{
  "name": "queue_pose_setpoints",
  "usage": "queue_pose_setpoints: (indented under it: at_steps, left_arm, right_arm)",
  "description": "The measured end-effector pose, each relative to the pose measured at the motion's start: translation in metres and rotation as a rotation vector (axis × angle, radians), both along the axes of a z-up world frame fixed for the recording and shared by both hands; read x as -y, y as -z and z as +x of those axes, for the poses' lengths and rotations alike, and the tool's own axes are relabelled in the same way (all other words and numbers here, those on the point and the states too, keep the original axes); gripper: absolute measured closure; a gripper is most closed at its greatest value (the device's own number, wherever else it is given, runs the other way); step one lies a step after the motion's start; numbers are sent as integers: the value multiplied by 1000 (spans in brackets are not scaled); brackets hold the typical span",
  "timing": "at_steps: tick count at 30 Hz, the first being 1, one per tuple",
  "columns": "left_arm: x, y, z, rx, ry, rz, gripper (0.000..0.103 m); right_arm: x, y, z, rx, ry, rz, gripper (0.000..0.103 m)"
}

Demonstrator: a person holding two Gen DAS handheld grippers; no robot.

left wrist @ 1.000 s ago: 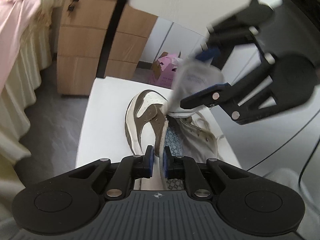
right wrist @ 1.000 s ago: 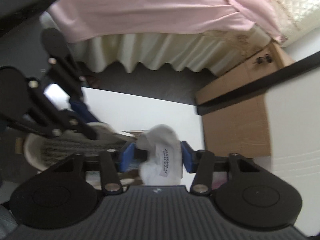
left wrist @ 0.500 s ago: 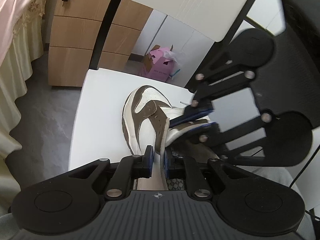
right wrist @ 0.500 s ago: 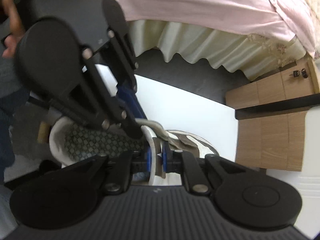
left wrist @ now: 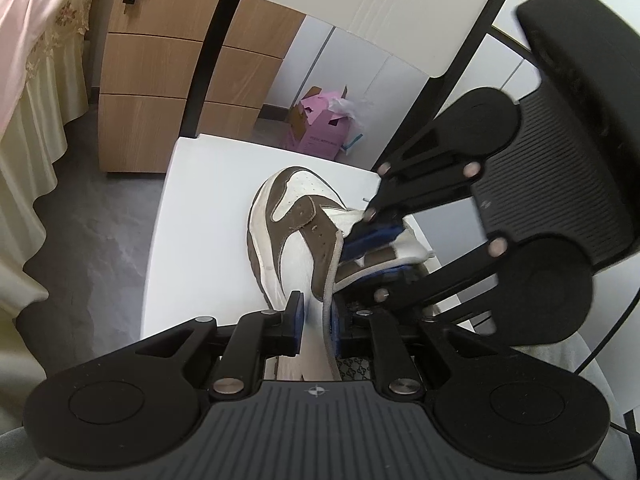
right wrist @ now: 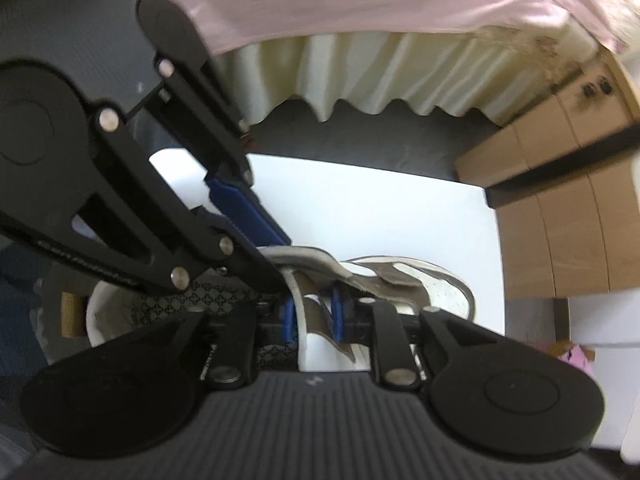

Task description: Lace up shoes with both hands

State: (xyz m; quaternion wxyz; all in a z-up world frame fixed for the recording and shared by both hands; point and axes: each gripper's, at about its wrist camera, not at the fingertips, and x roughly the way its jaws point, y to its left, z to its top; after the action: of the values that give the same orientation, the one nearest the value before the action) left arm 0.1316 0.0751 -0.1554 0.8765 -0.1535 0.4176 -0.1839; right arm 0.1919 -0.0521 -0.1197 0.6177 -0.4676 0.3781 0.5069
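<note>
A white and brown sneaker (left wrist: 296,224) lies on a white chair seat (left wrist: 200,208), toe pointing away in the left wrist view. My left gripper (left wrist: 316,316) is shut on the shoe's left side wall near the collar. My right gripper (left wrist: 372,252) reaches in from the right and is shut on the shoe's right eyelet flap; in the right wrist view (right wrist: 312,312) its blue pads pinch that white and brown flap. The sneaker (right wrist: 420,280) and its patterned lining (right wrist: 192,300) show there too. No lace end is clearly visible.
A wooden drawer cabinet (left wrist: 160,80) stands behind the chair, with a pink cardboard box (left wrist: 320,128) on the floor to its right. A bed with a pink sheet and cream skirt (right wrist: 360,40) is at the left. The chair's black and white backrest (left wrist: 360,4) rises behind the seat.
The right gripper let go of a white paper wad it held above the shoe, dropped down and closed on the shoe's right flap. The left gripper kept its hold on the shoe.
</note>
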Motion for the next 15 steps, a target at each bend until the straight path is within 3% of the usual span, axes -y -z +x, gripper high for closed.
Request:
queue_pose_setpoints:
  at_steps: [5,8,12,15]
  left_arm:
    - [-1,-1,-5,8,3,9,87]
    - [0,-1,-6,12,2,16,87]
    - [1,-2,-8,22,4,28,87]
    - [5,-2,-8,32,5,45,86]
  right_arm:
    - [20,-25,-3,-4,62,97,60]
    - [35,-40,-5,-7,118,160,60]
    - [60,-55,-2,-42,295,304,60]
    - [86,-57,-2,-71,512,458,60]
